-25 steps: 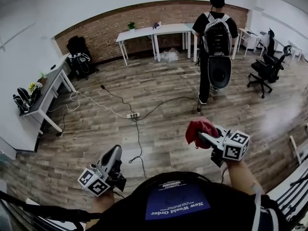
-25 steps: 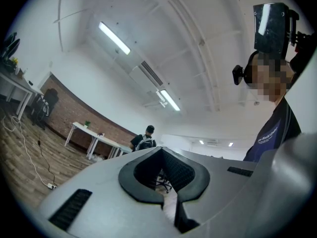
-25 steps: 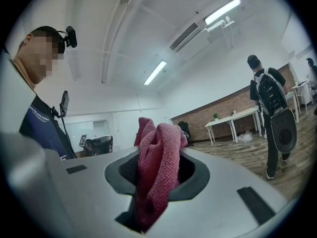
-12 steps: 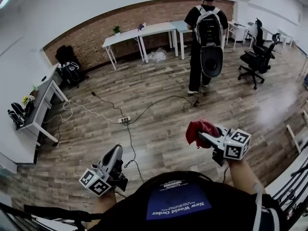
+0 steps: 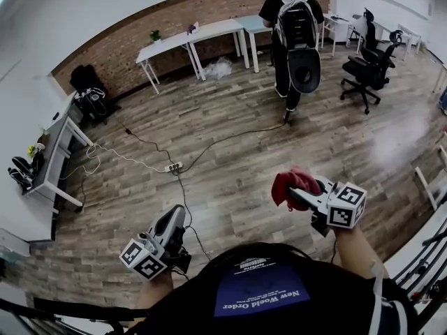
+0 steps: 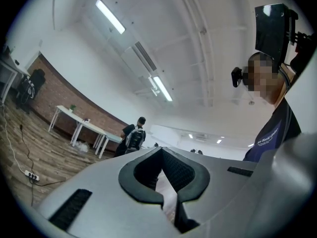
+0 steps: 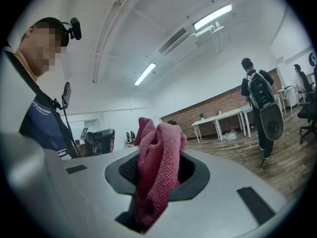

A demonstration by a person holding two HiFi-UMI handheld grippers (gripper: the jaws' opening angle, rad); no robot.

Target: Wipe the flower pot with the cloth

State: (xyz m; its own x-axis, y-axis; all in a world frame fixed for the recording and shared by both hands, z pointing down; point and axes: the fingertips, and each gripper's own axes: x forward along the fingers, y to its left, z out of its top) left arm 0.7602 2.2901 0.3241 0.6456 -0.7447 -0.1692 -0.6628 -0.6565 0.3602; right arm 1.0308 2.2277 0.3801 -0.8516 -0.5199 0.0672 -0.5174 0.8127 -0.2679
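Observation:
My right gripper (image 5: 296, 192) is shut on a bunched red cloth (image 5: 293, 182), held out over the wooden floor at the right of the head view. In the right gripper view the cloth (image 7: 158, 167) fills the gap between the black pads (image 7: 195, 180) and sticks out past them. Low at the left, my left gripper (image 5: 177, 216) points forward, jaws shut with nothing in them; the left gripper view shows its pads (image 6: 190, 175) meeting. A small potted plant (image 5: 154, 35) stands on the far white table (image 5: 183, 39), well away from both grippers.
A person with a backpack (image 5: 295, 25) walks ahead near a black office chair (image 5: 366, 70). Cables and a power strip (image 5: 172, 166) cross the floor. A grey desk (image 5: 54, 152) with yellow flowers (image 5: 31, 149) stands by the left wall.
The whole view has travelled forward across the floor; tables, cables and the walking person have shifted left and up. Both grippers keep their pose, the red cloth still clamped in the right one.

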